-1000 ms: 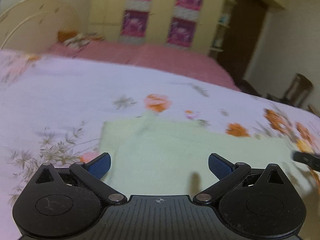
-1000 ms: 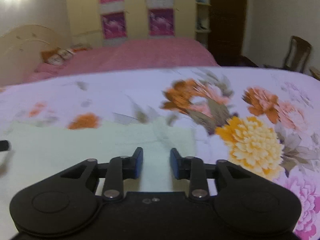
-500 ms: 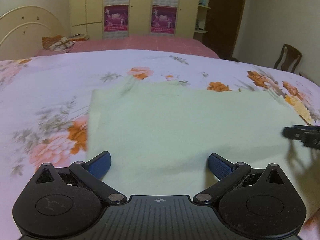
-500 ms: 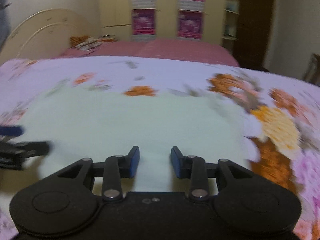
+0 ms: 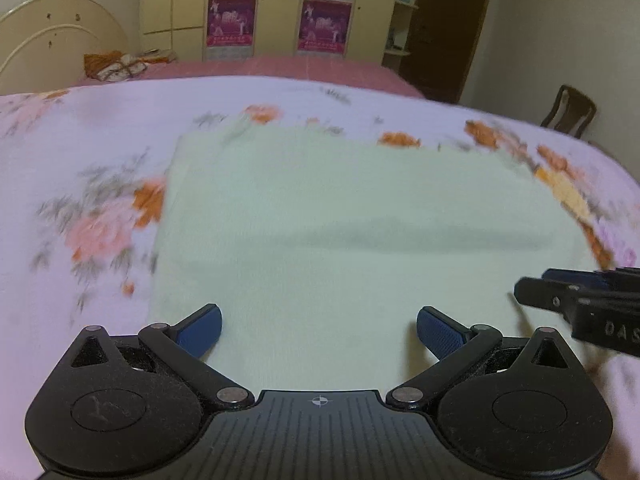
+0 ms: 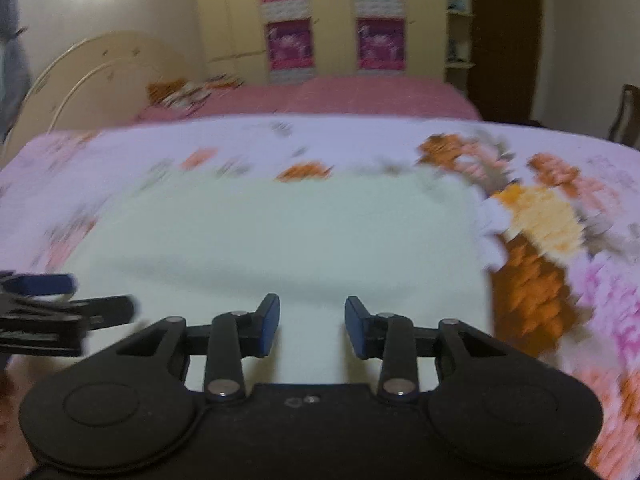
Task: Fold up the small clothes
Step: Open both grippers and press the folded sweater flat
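Lying flat on the floral bedspread (image 5: 60, 152): pale green cloth (image 5: 340, 216), partly folded. Hovering over its near edge: left gripper (image 5: 319, 330), jaws spread wide and empty; right gripper (image 6: 312, 326), jaws opening, gripping nothing. Judging next: pinching near corners, carrying them across.

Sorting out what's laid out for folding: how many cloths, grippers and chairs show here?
Cloth: 1
Grippers: 2, left and right
Chair: 1
Total: 4
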